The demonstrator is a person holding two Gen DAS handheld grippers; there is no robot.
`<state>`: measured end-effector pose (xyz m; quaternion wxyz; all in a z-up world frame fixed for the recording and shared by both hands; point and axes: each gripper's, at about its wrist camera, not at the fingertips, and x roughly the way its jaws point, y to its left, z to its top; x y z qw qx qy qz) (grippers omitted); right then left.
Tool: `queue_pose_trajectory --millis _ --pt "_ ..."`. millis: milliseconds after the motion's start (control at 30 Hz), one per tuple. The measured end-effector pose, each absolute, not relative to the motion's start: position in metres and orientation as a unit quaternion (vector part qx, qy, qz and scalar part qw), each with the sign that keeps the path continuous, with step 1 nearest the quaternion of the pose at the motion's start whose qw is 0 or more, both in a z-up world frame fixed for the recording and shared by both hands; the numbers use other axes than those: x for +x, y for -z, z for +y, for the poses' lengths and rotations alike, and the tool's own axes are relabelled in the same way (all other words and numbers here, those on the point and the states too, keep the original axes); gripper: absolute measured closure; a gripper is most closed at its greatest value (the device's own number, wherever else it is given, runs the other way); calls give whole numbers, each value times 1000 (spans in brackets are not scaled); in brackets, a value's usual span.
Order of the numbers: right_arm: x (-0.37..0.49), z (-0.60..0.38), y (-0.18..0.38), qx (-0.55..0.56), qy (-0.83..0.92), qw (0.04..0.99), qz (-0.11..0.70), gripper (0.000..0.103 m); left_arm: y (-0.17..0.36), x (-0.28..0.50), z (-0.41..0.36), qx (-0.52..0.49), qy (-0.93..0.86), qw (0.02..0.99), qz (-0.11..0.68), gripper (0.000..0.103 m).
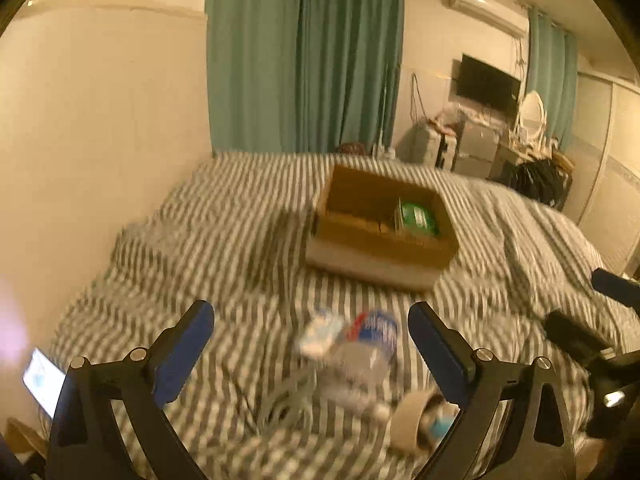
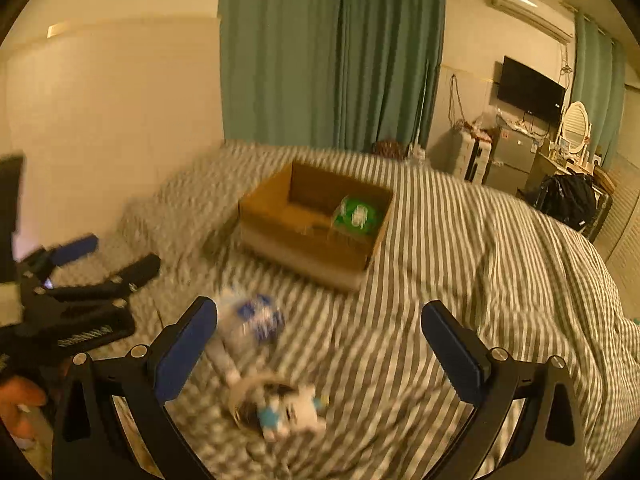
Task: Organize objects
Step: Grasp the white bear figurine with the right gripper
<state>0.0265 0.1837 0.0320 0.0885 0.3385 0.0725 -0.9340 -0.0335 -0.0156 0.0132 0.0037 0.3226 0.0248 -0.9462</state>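
Phone [image 1: 43,380] shows only in left view; hand [image 2: 18,404] only in right.

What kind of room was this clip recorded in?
Most likely a bedroom in a home or small flat. A bed with a striped cover fills the foreground, teal curtains hang behind it, and a wall-mounted TV sits above a dresser with an oval mirror.
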Motion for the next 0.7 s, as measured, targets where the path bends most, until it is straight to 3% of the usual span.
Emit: queue_pose_trajectory --millis 233,467,567,633,700 --pt "29 191 58 429 895 86 90 1 53 -27 -3 387 922 14 -16 3" --pt "20 176 101 467 869 116 117 2 85 -26 -10 416 909 9 0 3" --pt "13 171 112 478 861 130 116 9 89 -25 -9 420 907 7 -3 3" --pt "7 168 117 488 855 139 108 29 91 -26 -9 423 906 4 -2 3" --pt "7 168 118 493 852 141 106 29 92 -26 -7 427 904 3 -3 3"
